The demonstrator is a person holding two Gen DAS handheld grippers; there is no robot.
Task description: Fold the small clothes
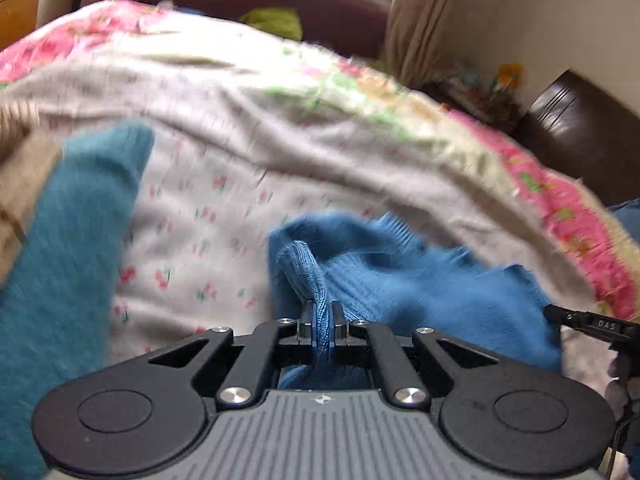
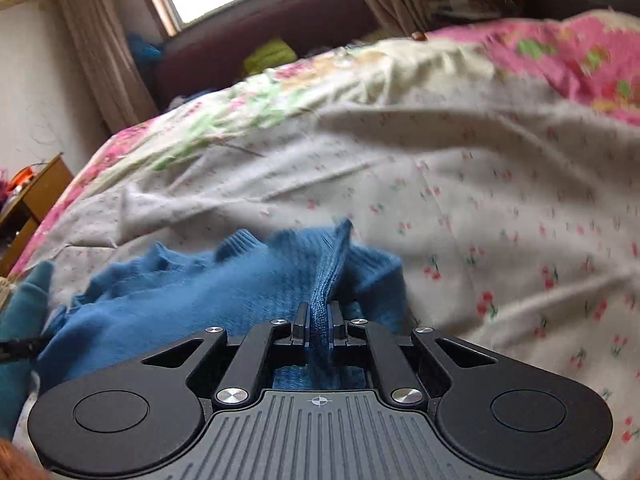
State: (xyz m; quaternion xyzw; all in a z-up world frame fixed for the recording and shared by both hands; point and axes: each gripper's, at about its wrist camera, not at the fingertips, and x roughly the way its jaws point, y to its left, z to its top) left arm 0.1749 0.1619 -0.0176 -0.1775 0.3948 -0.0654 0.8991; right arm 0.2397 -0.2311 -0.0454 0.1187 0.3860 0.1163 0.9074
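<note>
- The blue ribbed knit garment [image 1: 400,276] lies bunched on the bed, right in front of both tools and running back between their fingers.
- The left tool [image 1: 322,316] is clamped tight on a raised ridge of the ribbed knit; the fold stands up between its fingers and reaches under the tool's body.
- The right tool [image 2: 319,316] is likewise closed hard on a pinched ridge of the same garment [image 2: 192,280].
- Seen from the left tool, the bulk of the garment spreads to the right; seen from the right tool, it spreads to the left, so the cloth stretches between the two.
- Each gripped ridge runs straight away from its tool, along the fingers; the garment's overall long axis I cannot tell, crumpled as it is.
- Under it lies a white bedsheet with small red cherry prints [image 1: 192,208], bordered by a pink flowered quilt [image 2: 560,52].
- A teal knit piece [image 1: 72,240] lies off to the left on the bed, apart from the blue garment.
- The pictures are blurred.
</note>
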